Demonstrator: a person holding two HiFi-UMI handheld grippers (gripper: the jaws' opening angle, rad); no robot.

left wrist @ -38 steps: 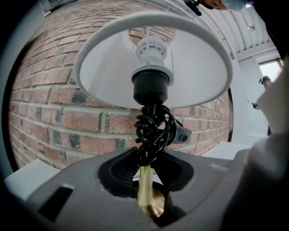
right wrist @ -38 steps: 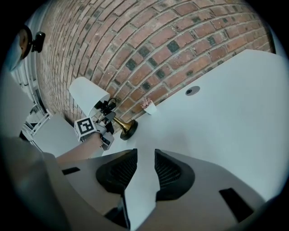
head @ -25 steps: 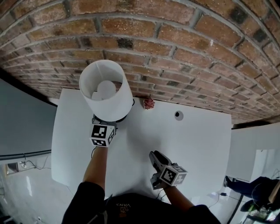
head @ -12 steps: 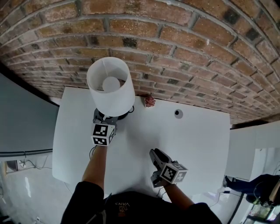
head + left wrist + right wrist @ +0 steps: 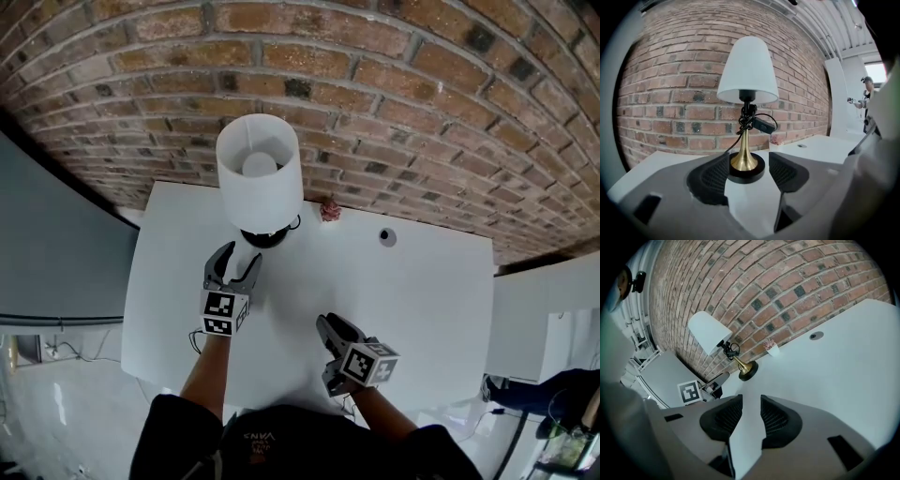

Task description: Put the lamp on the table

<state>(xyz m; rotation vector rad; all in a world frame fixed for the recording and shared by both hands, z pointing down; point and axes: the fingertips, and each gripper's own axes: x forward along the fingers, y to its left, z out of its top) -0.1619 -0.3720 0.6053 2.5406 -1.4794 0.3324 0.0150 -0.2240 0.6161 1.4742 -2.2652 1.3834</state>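
White table (image 5: 422,309) bears upright lamp (image 5: 261,169); left tongs (image 5: 239,255) just opened, empty; right tongs (image 5: 326,326) agape.

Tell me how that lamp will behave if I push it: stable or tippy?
Likely tippy: the lamp carries a wide shade high over a small round base, so a high push could topple it. The slim brass stem looks rigid, not floppy. The cord bunched round it may drag or snag.

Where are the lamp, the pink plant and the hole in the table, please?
lamp (image 5: 262,178): head view, on the white shade.
pink plant (image 5: 330,209): head view, on its pink top.
hole (image 5: 387,236): head view, on its dark centre.
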